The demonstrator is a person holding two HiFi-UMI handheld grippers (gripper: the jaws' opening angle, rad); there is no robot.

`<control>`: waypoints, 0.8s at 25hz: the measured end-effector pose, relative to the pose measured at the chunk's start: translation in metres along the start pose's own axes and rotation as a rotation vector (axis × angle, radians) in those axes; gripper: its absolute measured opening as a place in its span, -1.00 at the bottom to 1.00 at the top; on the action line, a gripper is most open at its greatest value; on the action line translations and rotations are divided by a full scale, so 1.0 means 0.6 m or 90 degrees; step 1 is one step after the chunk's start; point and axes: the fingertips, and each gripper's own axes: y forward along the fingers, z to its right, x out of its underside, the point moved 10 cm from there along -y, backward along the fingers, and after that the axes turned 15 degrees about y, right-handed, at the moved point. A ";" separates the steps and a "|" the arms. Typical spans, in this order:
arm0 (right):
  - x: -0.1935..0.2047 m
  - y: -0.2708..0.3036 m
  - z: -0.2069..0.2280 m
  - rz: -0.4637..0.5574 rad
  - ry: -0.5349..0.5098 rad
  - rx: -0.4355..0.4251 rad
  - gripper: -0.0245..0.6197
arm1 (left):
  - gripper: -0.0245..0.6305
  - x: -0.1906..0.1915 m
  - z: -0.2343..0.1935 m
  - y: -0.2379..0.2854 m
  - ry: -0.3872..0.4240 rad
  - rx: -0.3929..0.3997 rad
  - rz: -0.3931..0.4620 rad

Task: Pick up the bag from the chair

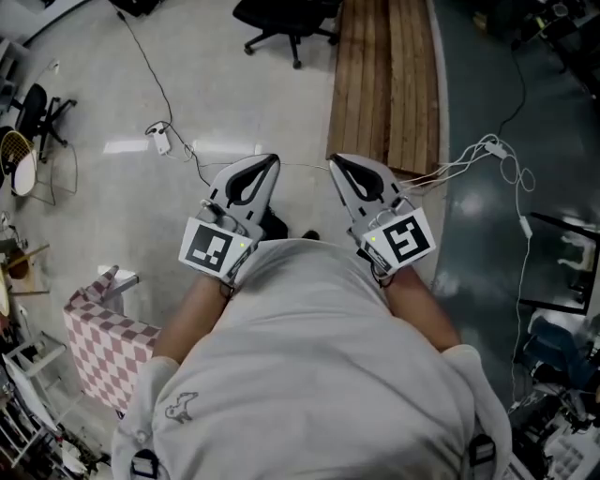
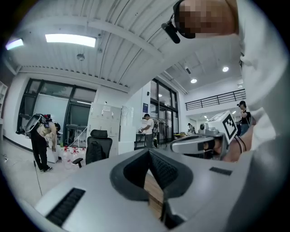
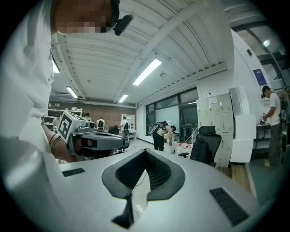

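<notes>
Pressed together at the tips and pinching nothing: left claw point(image 1: 270, 159) and right claw point(image 1: 335, 160), side by side before the chest, near each other but apart. Ahead, open pale floor point(image 1: 234, 84) crossed by thin cables point(image 1: 492, 147), a strip of wooden planks point(image 1: 384, 75) on the right, a black office chair point(image 1: 286, 19) at the far edge. Low on the left, well apart from both claws, what looks like a checked pink-and-white bag point(image 1: 108, 342); contents and support not clear.

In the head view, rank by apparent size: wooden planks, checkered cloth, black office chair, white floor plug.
1. Wooden planks
2. Checkered cloth, nearer the camera, so unsure
3. Black office chair, partly cut off
4. White floor plug
</notes>
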 end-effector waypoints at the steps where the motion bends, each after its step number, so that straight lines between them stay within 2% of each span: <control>1: -0.003 0.015 0.005 -0.003 -0.002 -0.003 -0.82 | -0.90 0.003 -0.017 0.000 -0.001 -0.006 0.001; 4: -0.014 0.058 0.021 -0.004 -0.001 -0.002 -0.82 | -0.90 0.014 -0.068 0.004 0.002 -0.015 -0.002; 12: -0.039 0.187 0.048 -0.009 0.007 0.025 -0.82 | -0.90 0.036 -0.213 0.017 0.011 0.011 -0.011; 20: -0.038 0.265 0.062 -0.014 0.026 0.039 -0.82 | -0.90 0.058 -0.301 0.012 0.007 0.019 -0.014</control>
